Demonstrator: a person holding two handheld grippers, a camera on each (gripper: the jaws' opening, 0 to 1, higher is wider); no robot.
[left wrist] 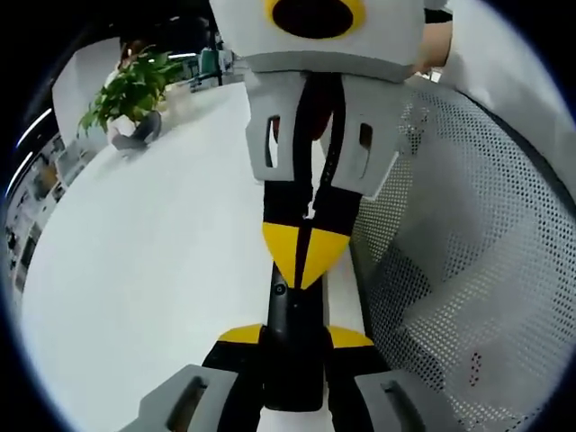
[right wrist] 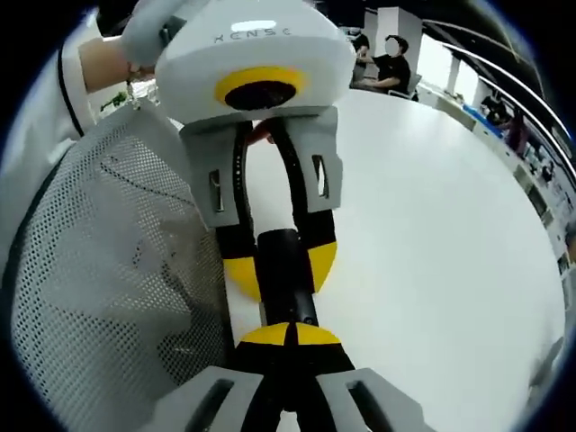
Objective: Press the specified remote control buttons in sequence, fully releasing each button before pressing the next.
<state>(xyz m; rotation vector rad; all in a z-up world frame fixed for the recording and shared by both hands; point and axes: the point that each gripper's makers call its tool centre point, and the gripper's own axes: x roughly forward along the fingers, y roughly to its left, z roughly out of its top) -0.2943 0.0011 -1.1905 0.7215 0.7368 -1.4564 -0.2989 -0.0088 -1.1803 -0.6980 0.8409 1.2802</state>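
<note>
Left gripper (left wrist: 297,346) clamped on the black remote (left wrist: 294,337) at the white table's (left wrist: 153,270) edge, right gripper (left wrist: 303,256) clenched, tips on its face; press straight down, then lift fully clear.
</note>
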